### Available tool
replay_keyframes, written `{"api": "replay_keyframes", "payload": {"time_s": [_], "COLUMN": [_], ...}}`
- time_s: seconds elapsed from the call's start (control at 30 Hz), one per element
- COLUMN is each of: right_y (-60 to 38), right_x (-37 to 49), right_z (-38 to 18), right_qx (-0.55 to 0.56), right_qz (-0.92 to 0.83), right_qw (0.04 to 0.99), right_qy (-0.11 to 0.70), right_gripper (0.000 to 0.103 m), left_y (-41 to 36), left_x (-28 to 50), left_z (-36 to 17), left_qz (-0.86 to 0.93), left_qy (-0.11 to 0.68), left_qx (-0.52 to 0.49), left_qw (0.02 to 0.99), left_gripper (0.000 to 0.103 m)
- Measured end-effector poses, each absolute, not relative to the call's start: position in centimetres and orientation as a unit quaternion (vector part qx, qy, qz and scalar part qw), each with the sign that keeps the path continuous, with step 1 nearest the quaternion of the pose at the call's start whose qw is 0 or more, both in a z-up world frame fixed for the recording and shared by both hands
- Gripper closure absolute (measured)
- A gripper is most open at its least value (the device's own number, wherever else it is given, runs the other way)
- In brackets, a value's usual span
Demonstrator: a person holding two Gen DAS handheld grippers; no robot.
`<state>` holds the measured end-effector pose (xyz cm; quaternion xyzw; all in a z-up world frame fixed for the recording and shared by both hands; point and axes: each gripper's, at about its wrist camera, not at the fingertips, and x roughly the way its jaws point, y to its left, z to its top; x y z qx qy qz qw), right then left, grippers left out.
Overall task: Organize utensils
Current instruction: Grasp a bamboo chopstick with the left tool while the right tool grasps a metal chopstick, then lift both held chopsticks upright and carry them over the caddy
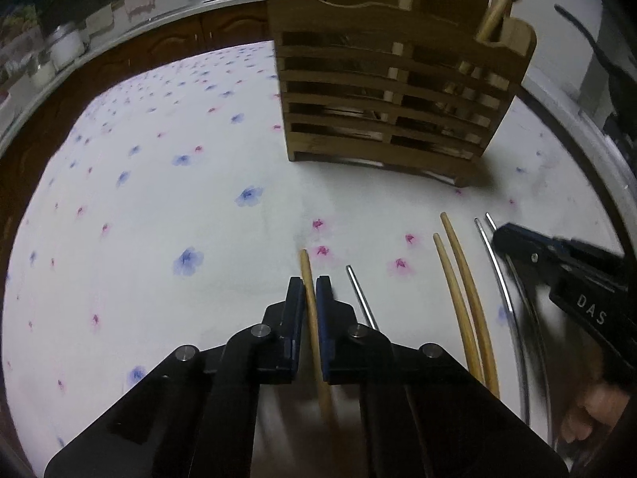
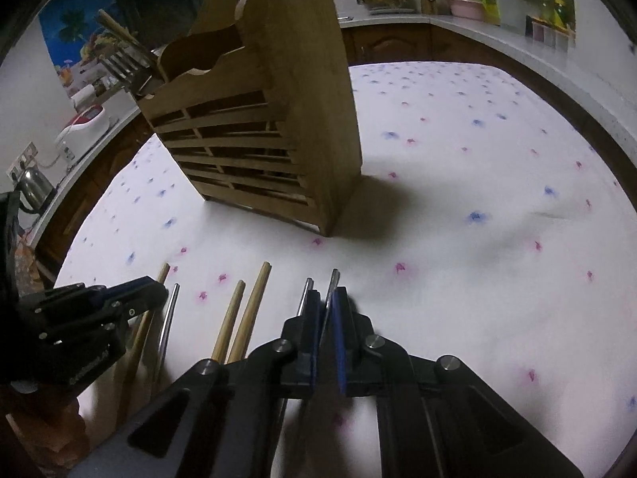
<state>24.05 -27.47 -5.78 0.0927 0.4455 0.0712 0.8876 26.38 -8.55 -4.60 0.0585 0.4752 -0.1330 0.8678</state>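
Observation:
My left gripper (image 1: 309, 281) is shut on a wooden chopstick (image 1: 312, 310) that lies on the flowered tablecloth (image 1: 159, 199). My right gripper (image 2: 326, 296) is shut on a metal chopstick (image 2: 331, 283); it also shows at the right of the left wrist view (image 1: 513, 235). A second metal chopstick (image 2: 304, 292) lies just left of the right gripper. Two wooden chopsticks (image 1: 466, 290) and another metal chopstick (image 1: 362, 294) lie between the grippers. A slatted wooden utensil holder (image 1: 390, 91) stands behind them; it also shows in the right wrist view (image 2: 258, 127), with chopsticks in it.
Kitchen counters (image 2: 477, 20) with dishes, bottles and a kettle (image 2: 34, 185) run behind the table. Dark wooden cabinets (image 1: 167, 40) stand below them. A person's hand (image 1: 593, 414) shows at the lower right of the left wrist view.

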Motion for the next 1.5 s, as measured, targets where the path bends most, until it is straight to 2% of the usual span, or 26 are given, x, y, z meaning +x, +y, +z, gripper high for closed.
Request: {"api": "replay_keyframes", "payload": {"time_s": [0.33,0.8,1.5], "right_y": [-28.7,-29.2,-29.7], "right_x": [18.7,13.3,13.1], "right_z": [0.0,8.2,12.0], "right_qx": [0.143,0.138,0.139], "right_qz": [0.105,0.125,0.123], "right_qw": [0.908,0.940,0.955], "right_qy": [0.379,0.284,0.231], "right_gripper": [0.099,0.099,0.099], "left_y": [-4.5,-1.5,-1.3], "left_x": [22.1,16.7,16.1], "left_z": [1.4,10.0,13.1], "left_qz": [-0.157,-0.191,-0.191], "left_qy": [0.426,0.338,0.292], "left_qx": [-0.019,-0.061,-0.074], "left_qw": [0.891,0.920,0.934], "left_gripper": [0.099,0.099,0.099]}}
